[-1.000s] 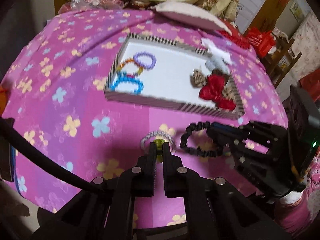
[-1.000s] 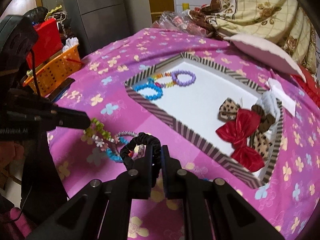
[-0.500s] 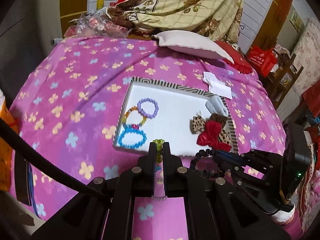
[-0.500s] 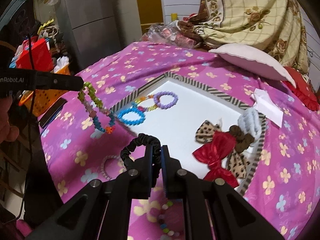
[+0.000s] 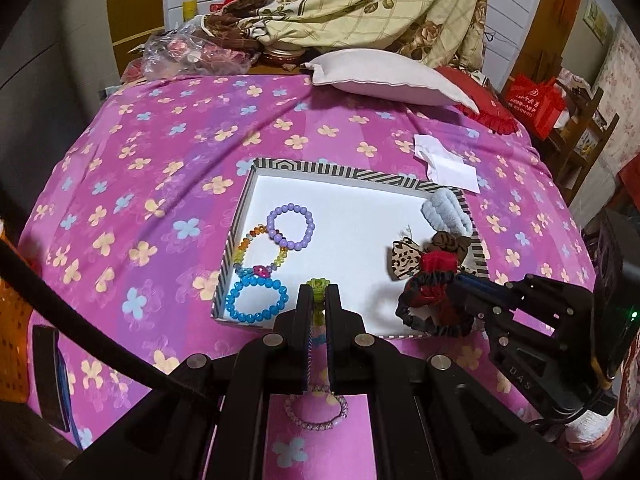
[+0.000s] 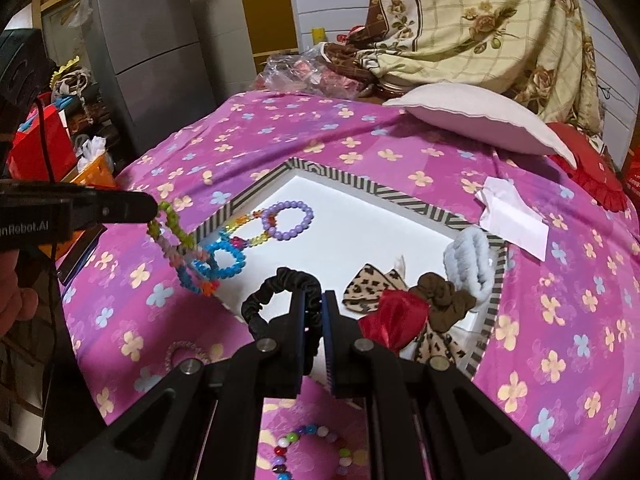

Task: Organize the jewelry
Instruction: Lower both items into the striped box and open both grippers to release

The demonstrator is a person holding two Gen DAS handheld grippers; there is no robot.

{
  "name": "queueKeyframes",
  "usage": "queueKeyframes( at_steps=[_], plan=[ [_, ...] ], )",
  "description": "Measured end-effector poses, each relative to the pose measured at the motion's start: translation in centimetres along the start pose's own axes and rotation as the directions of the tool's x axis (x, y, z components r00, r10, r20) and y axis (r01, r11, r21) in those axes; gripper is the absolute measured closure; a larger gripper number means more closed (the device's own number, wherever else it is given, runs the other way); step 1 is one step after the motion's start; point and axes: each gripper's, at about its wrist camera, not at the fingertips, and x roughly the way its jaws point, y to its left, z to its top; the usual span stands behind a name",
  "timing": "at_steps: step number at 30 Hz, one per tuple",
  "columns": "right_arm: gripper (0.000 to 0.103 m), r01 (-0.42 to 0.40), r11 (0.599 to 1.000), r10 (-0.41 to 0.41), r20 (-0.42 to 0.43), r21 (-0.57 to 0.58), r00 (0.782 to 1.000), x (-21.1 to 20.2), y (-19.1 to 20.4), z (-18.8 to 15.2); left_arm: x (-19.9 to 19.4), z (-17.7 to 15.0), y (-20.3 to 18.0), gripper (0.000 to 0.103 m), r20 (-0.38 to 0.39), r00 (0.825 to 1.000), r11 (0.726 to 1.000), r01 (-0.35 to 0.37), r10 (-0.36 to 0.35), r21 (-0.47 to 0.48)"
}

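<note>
A striped-rim white tray (image 5: pixel 340 170) (image 6: pixel 360 184) lies on the pink flowered bedspread. In it lie a purple bead bracelet (image 5: pixel 291 227), a multicoloured one (image 5: pixel 256 250), a blue one (image 5: pixel 256 300), and bows with a light blue scrunchie (image 5: pixel 446 212) at its right end. My left gripper (image 5: pixel 318 292) is shut on a multicoloured flower-bead bracelet (image 6: pixel 180 252), which hangs over the tray's left edge. My right gripper (image 6: pixel 321 304) is shut on a black scrunchie (image 6: pixel 280 292) (image 5: pixel 432 312), held above the tray's near edge by the red bow (image 6: pixel 396 316).
A silvery pink bracelet (image 5: pixel 316 410) and a candy-coloured bead bracelet (image 6: pixel 312 450) lie on the spread below the grippers. A white pillow (image 5: pixel 384 78), folded paper (image 5: pixel 448 164) and plastic bag (image 5: pixel 180 52) lie beyond the tray. An orange basket (image 6: pixel 92 172) stands at the left.
Both grippers rose from the bedspread and moved toward the tray, each carrying its item: the flower-bead bracelet and the black scrunchie now hang above the tray's edges.
</note>
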Motion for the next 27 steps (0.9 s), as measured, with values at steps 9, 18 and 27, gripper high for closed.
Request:
queueKeyframes(
  at_steps=[9, 18, 27],
  plan=[
    [0.095, 0.013, 1.000, -0.012, -0.017, 0.017, 1.000, 1.6, -1.3, 1.3, 1.5, 1.3, -0.6, 0.095, -0.011, 1.000, 1.000, -0.011, 0.011, 0.013],
    [0.095, 0.034, 0.999, -0.032, -0.039, 0.038, 0.999, 3.6, -3.1, 3.3, 3.7, 3.0, -1.7, 0.095, -0.027, 1.000, 1.000, 0.012, -0.012, 0.010],
    [0.095, 0.046, 0.996, -0.040, -0.084, 0.075, 0.996, 7.3, -5.5, 6.4, 7.9, 3.6, -0.9, 0.095, -0.064, 0.998, 1.000, 0.013, -0.015, -0.024]
  ],
)
